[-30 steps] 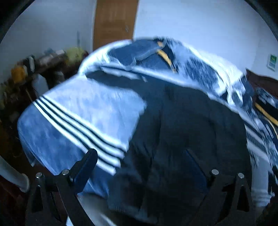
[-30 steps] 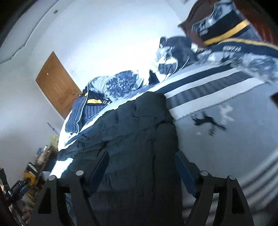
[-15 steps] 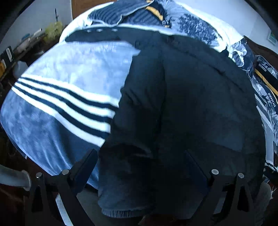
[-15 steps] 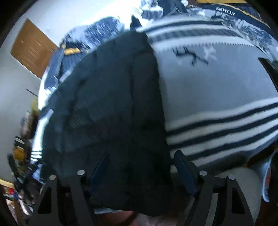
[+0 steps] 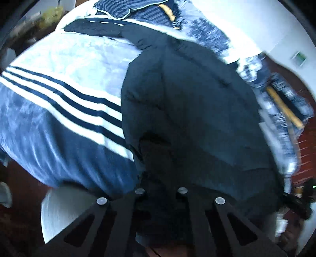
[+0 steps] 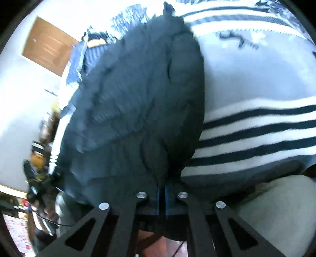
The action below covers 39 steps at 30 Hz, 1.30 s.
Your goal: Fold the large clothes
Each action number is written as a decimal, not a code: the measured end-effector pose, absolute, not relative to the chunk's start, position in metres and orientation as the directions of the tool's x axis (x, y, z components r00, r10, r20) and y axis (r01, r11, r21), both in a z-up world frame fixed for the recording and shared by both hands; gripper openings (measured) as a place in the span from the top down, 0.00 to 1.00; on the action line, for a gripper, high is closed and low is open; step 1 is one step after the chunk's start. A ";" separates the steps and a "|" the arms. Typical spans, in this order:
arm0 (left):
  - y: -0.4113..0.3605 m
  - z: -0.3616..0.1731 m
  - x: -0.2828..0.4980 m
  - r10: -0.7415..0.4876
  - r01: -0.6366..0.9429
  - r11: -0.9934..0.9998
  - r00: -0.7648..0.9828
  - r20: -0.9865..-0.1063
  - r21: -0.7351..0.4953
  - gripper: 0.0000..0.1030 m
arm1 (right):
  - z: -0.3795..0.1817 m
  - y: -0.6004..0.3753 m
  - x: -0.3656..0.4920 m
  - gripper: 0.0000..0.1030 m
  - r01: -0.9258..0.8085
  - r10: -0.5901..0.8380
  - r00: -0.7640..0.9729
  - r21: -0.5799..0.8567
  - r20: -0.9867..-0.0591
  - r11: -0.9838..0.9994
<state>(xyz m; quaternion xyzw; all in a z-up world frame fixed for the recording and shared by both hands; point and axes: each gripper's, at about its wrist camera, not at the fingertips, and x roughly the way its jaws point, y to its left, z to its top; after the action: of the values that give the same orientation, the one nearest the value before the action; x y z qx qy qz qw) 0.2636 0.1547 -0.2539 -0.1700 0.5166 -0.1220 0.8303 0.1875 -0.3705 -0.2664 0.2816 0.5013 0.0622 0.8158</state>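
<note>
A large dark navy padded jacket (image 5: 193,110) lies lengthwise on a bed, its hem hanging toward me over the near edge. My left gripper (image 5: 161,189) is shut on the jacket's hem at its left corner; the fabric bunches between the jaws. In the right wrist view the same jacket (image 6: 138,98) fills the middle. My right gripper (image 6: 162,194) is shut on the hem at the jacket's right corner, with the blue pads (image 6: 157,199) nearly touching.
The bed carries a blue and white blanket (image 5: 59,94) with dark stripes, also in the right wrist view (image 6: 256,122). Bunched patterned bedding (image 5: 162,17) lies at the far end. A wooden door (image 6: 47,45) and a cluttered side table (image 6: 37,158) stand beyond.
Both grippers dropped to the jacket's near hem and closed on it; a second ago both stood open above the jacket.
</note>
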 end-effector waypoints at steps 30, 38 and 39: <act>0.142 -0.106 0.209 -0.070 -0.128 0.932 0.853 -0.516 -0.339 0.18 | -0.085 -0.309 0.185 0.26 -0.025 0.323 0.754 0.467 -0.572 0.884; 0.196 -0.112 0.251 -0.032 -0.277 0.846 0.826 -0.563 -0.455 0.17 | -0.055 -0.238 0.249 0.26 -0.207 0.499 0.666 0.505 -0.554 0.838; 0.202 -0.116 0.256 -0.023 -0.298 0.836 0.819 -0.573 -0.460 0.17 | -0.052 -0.228 0.262 0.26 -0.227 0.525 0.646 0.517 -0.554 0.825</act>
<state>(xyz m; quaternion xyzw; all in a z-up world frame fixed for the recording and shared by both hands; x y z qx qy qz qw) 0.2563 0.2018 -0.1156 -0.2760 0.2913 0.0753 0.9128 0.2619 -0.2281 -0.0525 0.2052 0.3628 0.2129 0.8837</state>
